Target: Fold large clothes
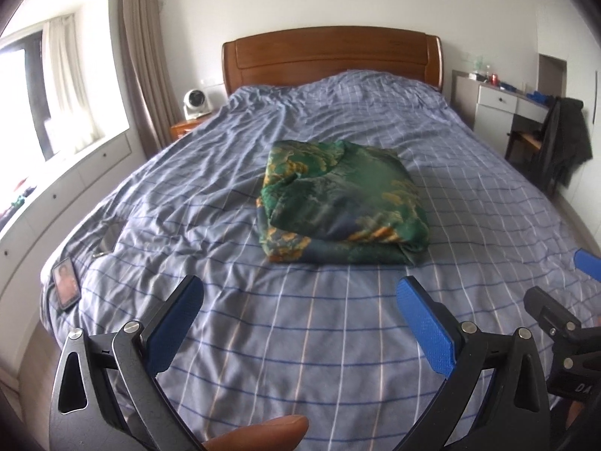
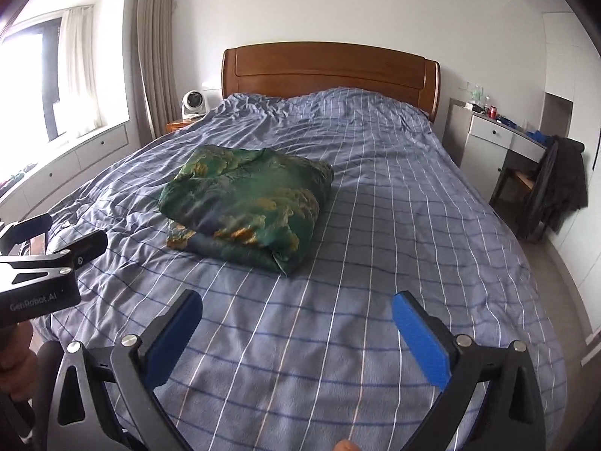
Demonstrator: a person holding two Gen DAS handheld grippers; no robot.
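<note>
Left wrist view: green garment (image 1: 343, 203) lying folded on bed (image 1: 300, 338); left gripper (image 1: 300, 300), right gripper (image 2: 296, 315) hovering, jaws apart, empty. Fold looking done; next: final tidy or nothing.

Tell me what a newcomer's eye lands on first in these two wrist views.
First, the folded green and gold patterned garment, lying in the middle of the bed's blue checked cover. Next, the brown wooden headboard against the white far wall. In front, the left gripper and right gripper hang open over the cover, blue pads apart, nothing between them.
</note>
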